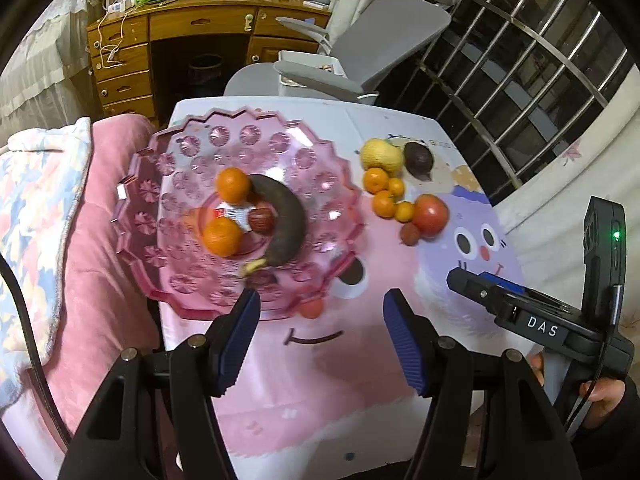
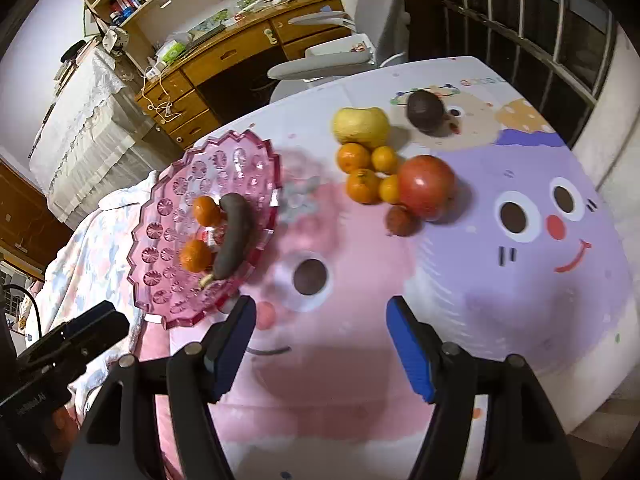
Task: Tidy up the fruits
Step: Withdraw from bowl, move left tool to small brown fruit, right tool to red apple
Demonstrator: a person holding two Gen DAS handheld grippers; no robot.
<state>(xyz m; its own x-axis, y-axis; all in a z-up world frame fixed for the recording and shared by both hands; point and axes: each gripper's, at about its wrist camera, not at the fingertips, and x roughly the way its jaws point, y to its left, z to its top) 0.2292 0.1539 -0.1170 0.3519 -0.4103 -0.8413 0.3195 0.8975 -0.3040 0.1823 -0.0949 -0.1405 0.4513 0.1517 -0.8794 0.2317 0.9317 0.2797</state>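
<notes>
A pink scalloped plate [image 1: 168, 160] [image 2: 224, 152] sits at the table's left. It holds two tangerines [image 1: 233, 185], a blackened banana [image 1: 285, 220] [image 2: 236, 236], a red date [image 1: 262, 219] and a small wrapper. To its right a cluster lies on the cloth: a yellow apple [image 1: 382, 155] [image 2: 361, 126], a dark avocado [image 1: 418, 158] [image 2: 425, 111], several small oranges [image 2: 362, 186], a red tomato [image 1: 430, 212] [image 2: 426, 186] and a lychee [image 2: 400, 221]. My left gripper [image 1: 320, 320] is open and empty at the plate's near edge. My right gripper [image 2: 320, 328] is open and empty, short of the cluster.
A cartoon-print cloth [image 2: 520, 280] covers the table. A pink quilt and bed [image 1: 80, 220] lie left of it. A grey office chair [image 1: 380, 40] and a wooden desk [image 1: 180, 40] stand behind. A barred window [image 1: 540, 80] is to the right.
</notes>
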